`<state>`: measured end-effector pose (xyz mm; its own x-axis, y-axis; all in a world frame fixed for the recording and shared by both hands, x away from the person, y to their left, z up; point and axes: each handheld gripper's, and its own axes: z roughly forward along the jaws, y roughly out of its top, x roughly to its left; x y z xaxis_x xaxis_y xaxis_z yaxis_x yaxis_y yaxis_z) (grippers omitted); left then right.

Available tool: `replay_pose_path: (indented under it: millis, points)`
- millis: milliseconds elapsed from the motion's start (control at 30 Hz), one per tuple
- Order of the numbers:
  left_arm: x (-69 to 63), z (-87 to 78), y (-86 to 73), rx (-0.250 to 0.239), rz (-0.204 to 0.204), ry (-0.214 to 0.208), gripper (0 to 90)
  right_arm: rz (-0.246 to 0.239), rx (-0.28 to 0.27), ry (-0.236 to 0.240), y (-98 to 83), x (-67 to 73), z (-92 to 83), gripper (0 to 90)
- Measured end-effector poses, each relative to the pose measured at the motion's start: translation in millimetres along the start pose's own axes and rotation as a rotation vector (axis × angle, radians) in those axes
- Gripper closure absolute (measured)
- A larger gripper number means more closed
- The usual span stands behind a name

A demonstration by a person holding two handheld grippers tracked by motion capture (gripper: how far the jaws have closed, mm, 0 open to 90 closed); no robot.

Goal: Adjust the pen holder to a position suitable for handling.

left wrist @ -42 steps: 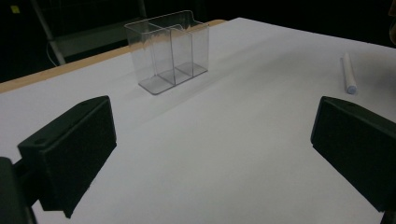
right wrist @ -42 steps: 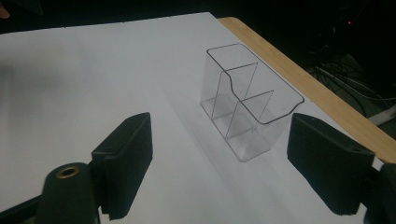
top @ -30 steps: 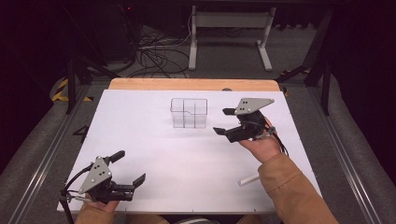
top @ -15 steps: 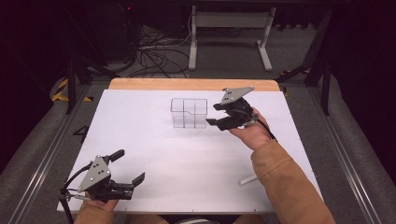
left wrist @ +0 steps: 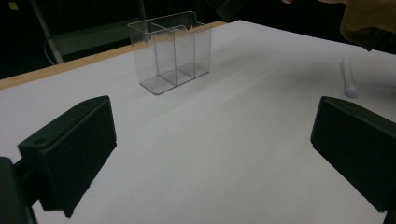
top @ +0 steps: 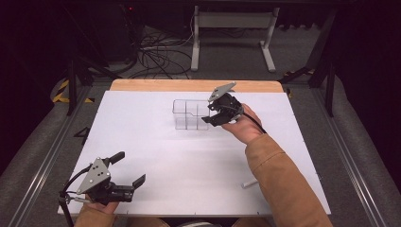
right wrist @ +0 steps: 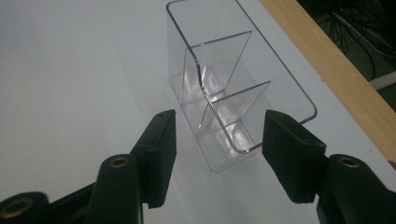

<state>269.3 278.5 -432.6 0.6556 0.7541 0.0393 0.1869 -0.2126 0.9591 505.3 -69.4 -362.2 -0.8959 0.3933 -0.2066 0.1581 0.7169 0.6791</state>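
A clear plastic organizer [top: 191, 114] with inner dividers stands upright on the white desk [top: 189, 156], toward the far middle of the surface and a little short of the bare wooden strip [top: 189, 85] along the far edge; in the right gripper view the organizer [right wrist: 229, 88] shows several open compartments, all of them holding nothing that can be seen. The right tool [top: 211, 113] is held at the organizer's right end, raised and tilted down toward it, with the hand [top: 243, 124] and a tan sleeve [top: 283, 184] reaching in from the near right; its own view shows the right tool [right wrist: 215, 154] with jaws parted wide, one on either side of the organizer's near end, slightly short of the plastic and not touching it, so it has hold of nothing. The left tool [top: 130, 170] rests low at the near left corner of the desk, well apart from the organizer; in its own view the left tool [left wrist: 210, 154] has its jaws spread far apart with bare white desk between them, gripping nothing, and the organizer [left wrist: 170, 51] stands farther off ahead. A small white stick [top: 249, 183], like a piece of chalk, lies flat on the desk near the right forearm; the left gripper view shows the same stick [left wrist: 348, 77] lying apart to the right.
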Motion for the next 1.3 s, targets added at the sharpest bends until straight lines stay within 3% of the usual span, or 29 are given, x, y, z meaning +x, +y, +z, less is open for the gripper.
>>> replay_pose_path:
  millis: [467, 700, 1300]
  points:
    - [1.6, 0.5, -1.2, -0.002, -0.013, -0.006, 0.9, -0.026, 0.078, -0.007, 5.1, -1.9, 31.2, 46.7]
    - [0.9, 0.9, -1.1, -0.004, -0.017, -0.009, 0.9, -0.029, 0.086, -0.009, 5.0, -2.1, 39.9, 47.2]
    - [1.2, 0.4, -1.2, -0.002, -0.013, -0.011, 0.9, -0.071, 0.178, -0.007, 6.3, 3.3, 65.5, 52.7]
